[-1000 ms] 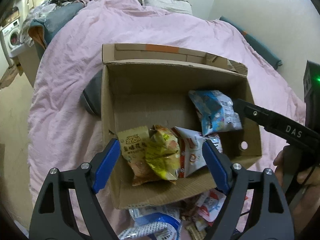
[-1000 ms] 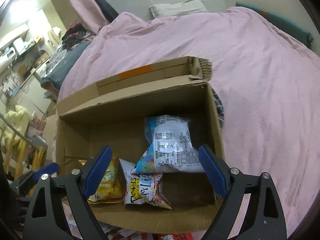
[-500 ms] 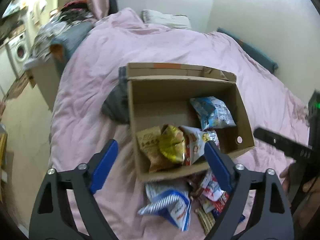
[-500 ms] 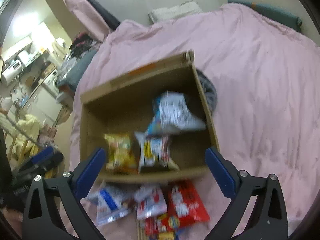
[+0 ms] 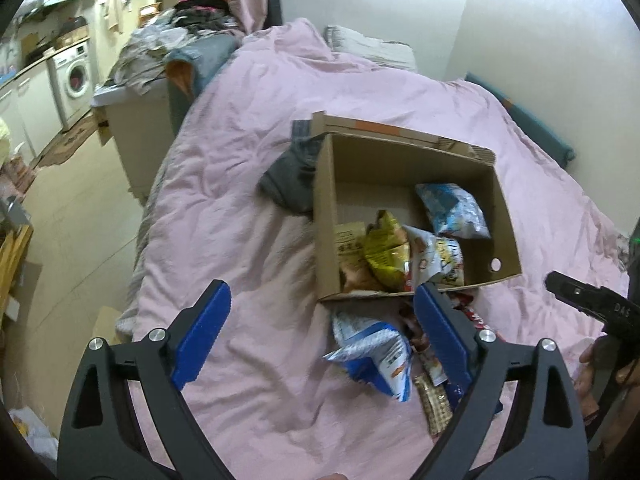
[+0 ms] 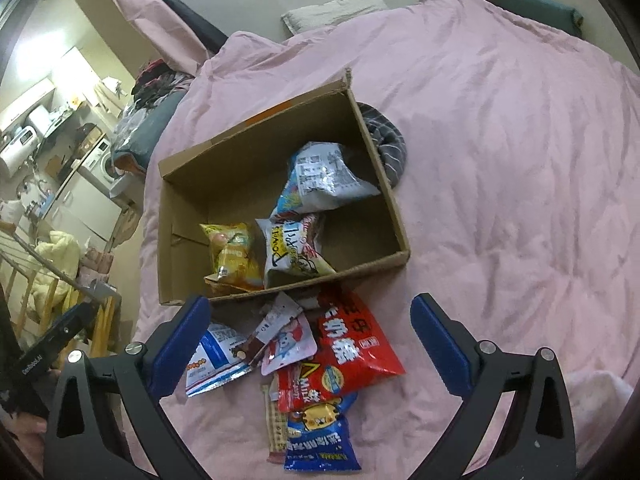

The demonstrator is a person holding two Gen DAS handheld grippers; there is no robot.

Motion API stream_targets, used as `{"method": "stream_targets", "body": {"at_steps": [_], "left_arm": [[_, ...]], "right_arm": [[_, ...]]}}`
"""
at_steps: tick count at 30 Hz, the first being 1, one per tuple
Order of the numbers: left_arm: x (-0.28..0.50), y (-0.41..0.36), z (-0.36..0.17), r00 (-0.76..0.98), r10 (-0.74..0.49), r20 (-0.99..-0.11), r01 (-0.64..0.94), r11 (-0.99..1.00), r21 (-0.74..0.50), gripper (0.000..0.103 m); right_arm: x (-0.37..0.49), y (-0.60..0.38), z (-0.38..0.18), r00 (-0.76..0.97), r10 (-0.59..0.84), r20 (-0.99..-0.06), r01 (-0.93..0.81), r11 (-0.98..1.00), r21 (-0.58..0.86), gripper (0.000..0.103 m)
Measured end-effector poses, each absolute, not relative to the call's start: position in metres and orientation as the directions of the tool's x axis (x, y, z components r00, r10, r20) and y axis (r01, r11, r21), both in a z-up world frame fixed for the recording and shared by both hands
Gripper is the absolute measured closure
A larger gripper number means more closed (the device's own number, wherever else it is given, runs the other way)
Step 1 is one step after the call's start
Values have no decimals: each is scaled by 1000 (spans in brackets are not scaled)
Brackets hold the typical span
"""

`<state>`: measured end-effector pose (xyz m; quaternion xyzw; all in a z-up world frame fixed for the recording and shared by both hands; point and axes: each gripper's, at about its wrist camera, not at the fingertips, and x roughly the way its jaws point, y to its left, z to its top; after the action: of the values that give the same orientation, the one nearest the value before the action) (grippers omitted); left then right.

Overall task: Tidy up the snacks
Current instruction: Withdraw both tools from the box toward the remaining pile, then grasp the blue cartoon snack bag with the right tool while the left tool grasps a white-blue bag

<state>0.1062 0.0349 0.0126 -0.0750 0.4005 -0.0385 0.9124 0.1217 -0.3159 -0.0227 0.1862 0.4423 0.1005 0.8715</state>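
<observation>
Pulled back from cardboard box [image 5: 404,184] since earlier frame, both grippers. Left gripper [image 5: 322,332]: jaws just opened wider, nothing between. Right gripper [image 6: 310,340]: wide, empty. Four snack bags in box; loose snack pile [image 6: 312,364] on pink duvet [image 6: 500,160] just in front.

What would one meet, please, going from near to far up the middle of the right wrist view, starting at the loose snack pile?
Blue snack bag → red milk packet → large red bag → cardboard box front wall → white Bowl-print bag → blue-and-white bag → pink duvet → pillow.
</observation>
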Motion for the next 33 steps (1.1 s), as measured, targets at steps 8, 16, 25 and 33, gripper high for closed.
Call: {"method": "stream_targets", "body": {"at_steps": [8,16,25,33], "left_arm": [[103,55,-4,636,-146,-758,-76,965,-250,12],[115,43,-48,494,-241,-836,-126,931,-343,12],[132,13,-100,393,-427,-815,-265,796,-544,12],[142,10,-148,344,-500,-795,-388,695,-605,32]], "right_arm": [[110,-338,-34,580,364,-729,86,863,499,1],[114,-340,-42,562,383,-733,111,843,526,1],[114,-335,-42,548,460,-699,75,805,588,1],[112,-350,-49,538,471,-699,116,780,615,1]]}}
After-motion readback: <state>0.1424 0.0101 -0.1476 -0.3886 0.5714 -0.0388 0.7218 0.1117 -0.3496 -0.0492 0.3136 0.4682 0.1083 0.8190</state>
